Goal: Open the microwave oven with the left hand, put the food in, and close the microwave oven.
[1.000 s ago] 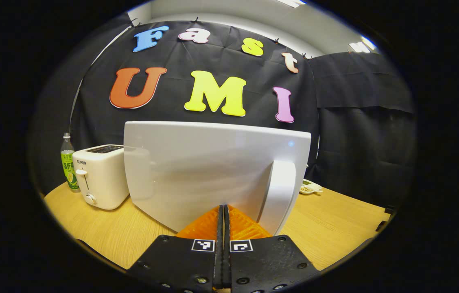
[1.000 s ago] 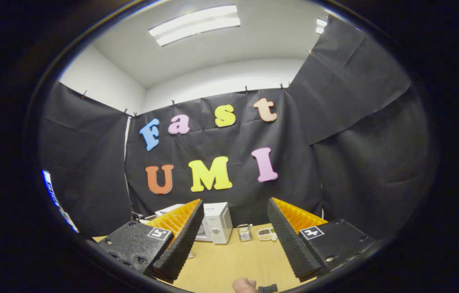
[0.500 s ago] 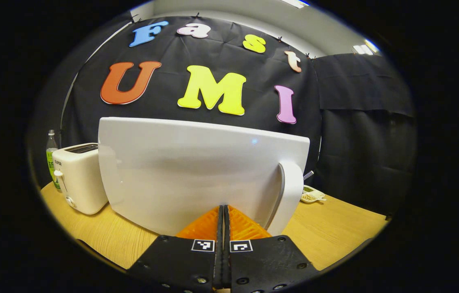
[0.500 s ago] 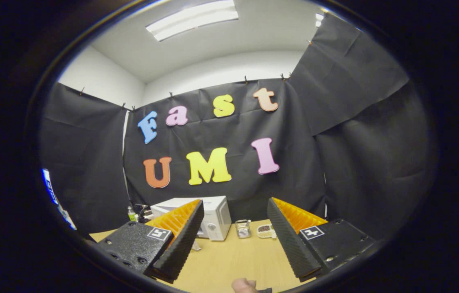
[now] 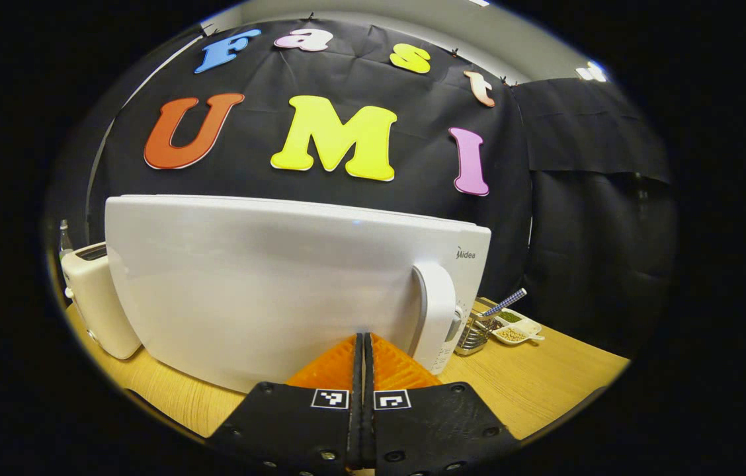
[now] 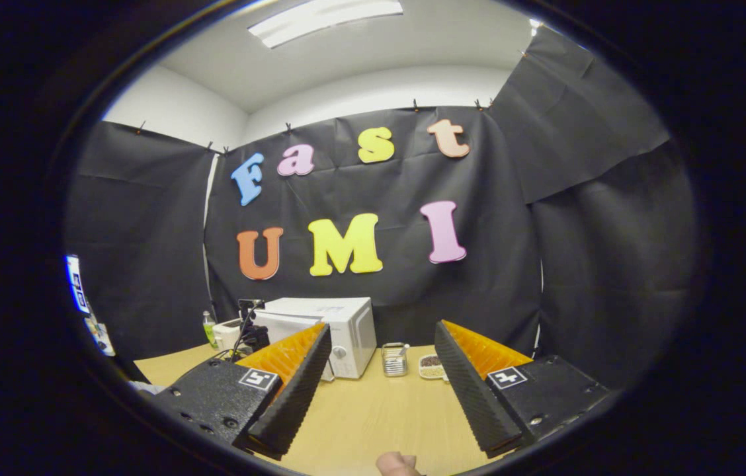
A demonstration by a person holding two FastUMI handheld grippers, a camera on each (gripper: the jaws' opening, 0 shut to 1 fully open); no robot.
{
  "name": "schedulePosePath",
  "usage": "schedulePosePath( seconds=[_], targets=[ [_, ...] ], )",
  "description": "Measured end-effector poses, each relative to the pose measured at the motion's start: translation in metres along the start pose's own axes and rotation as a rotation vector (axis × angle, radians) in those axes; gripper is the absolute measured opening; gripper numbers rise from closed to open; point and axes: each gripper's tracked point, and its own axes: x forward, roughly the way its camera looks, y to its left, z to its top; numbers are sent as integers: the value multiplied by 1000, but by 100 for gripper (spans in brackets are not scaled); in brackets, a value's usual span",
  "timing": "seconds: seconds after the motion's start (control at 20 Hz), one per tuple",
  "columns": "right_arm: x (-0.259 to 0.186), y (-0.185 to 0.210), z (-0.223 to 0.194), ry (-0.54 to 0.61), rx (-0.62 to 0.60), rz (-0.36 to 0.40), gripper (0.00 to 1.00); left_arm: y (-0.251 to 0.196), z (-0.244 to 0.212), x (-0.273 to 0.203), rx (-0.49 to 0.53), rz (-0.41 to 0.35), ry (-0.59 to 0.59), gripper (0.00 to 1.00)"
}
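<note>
- Close ahead of the left gripper (image 5: 363, 344), the white microwave oven door (image 5: 260, 284) spreads across the left gripper view, its upright handle (image 5: 436, 324) near its right edge.
- Left gripper's 2 fingers lie pressed together with nothing between them, their tips at the door's lower edge; contact with the door cannot be judged.
- Beside the door's left edge stands a white toaster (image 5: 88, 297) on the wooden table (image 5: 545, 377).
- Right of the handle sit a wire holder (image 5: 475, 330) and a small dish of grains (image 5: 515, 328).
- Farther off in the right gripper view, the microwave oven (image 6: 340, 330) stands at the table's back.
- Right gripper (image 6: 376, 357) has its fingers spread wide apart, empty, above the table.
</note>
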Motion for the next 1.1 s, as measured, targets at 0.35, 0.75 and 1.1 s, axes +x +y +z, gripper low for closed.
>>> schedulePosePath(
  seconds=[0.35,0.75,1.1],
  targets=[
    [13,-27,-26,56,34,-35,100,0,5,18,-15,52,-4,1],
    [4,-14,-35,100,61,-52,100,-6,5,8,-39,71,57,1],
    [-7,4,-38,128,37,-65,100,4,18,-64,6,162,98,34]
  ],
)
